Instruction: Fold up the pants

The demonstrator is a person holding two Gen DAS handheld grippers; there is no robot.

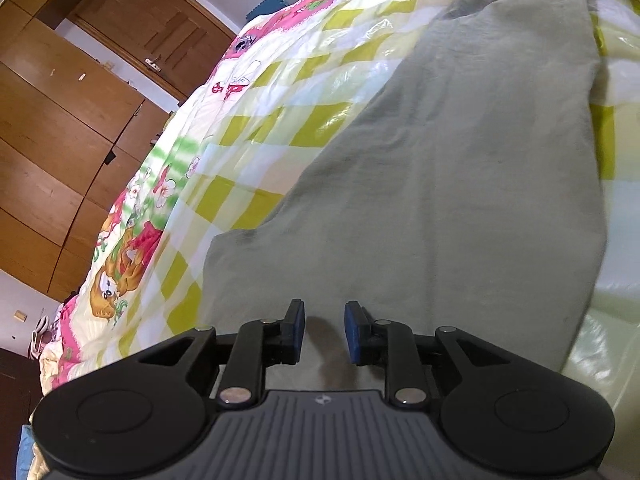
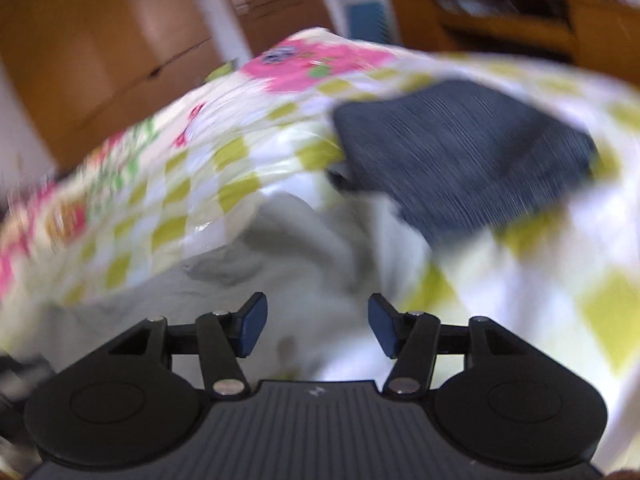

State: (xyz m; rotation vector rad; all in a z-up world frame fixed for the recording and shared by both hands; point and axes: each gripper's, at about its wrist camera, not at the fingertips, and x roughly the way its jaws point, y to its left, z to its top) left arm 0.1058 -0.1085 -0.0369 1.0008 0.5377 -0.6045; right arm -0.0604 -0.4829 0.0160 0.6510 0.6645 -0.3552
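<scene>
On top of the checkered bed cover [image 1: 256,128] lie the grey pants [image 1: 460,168], long and mostly flat. My left gripper [image 1: 325,330] hangs over their near end with its jaws apart and nothing between them. My right gripper [image 2: 314,326] is let go too, wider, over a bunched pale bit of cloth; that view is blurry. I think the slippery cover could slide and wrinkle the pants if I pull fast. A dark folded cloth [image 2: 472,160] sits close by and might get caught. I see free room on the left side of the bed, before the wooden wardrobe [image 1: 60,120].
</scene>
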